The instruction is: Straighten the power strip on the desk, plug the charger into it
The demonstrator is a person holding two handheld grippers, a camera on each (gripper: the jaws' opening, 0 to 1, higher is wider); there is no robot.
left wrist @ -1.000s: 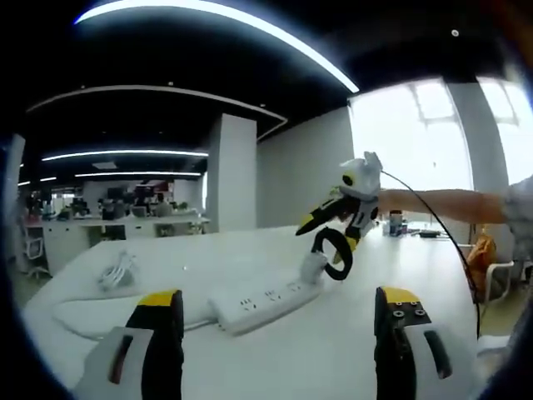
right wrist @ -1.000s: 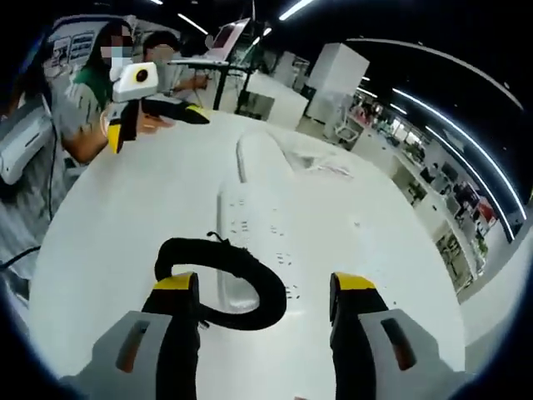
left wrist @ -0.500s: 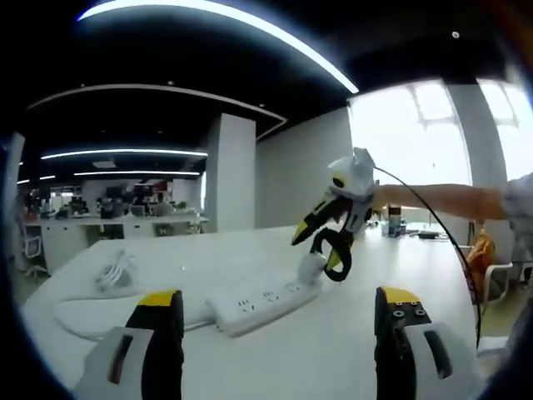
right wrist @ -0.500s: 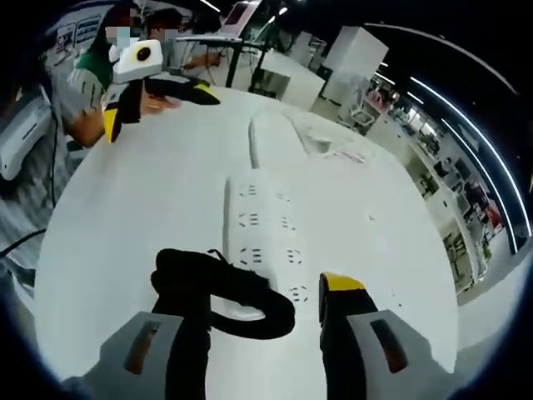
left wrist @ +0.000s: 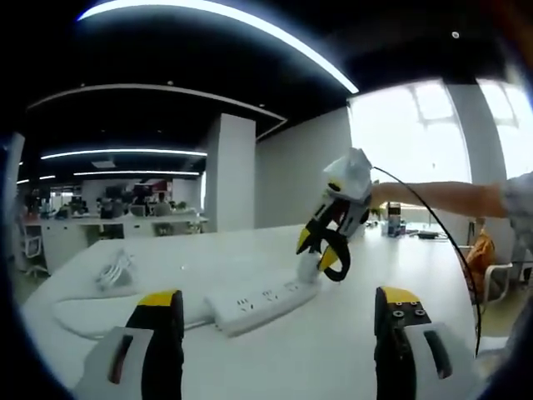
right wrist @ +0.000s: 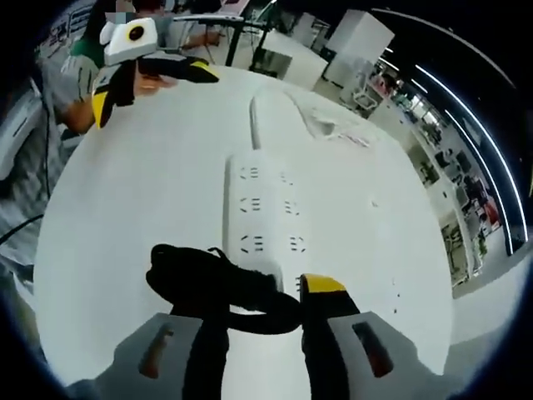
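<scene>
The power strip [right wrist: 265, 223] lies straight along the white desk [right wrist: 133, 233], and my right hand-held gripper [right wrist: 262, 287] is pinching the charger [right wrist: 218, 279] with its looped black cable right over the strip's near end. I want the prongs square above a socket, then a straight press down. My left hand-held gripper [left wrist: 275, 317] hangs spread. Since a second ago, the right has closed in tighter.

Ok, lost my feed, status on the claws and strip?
Right claw shut on charger, over power strip end. Left claw open, idle. Nothing in the way.
</scene>
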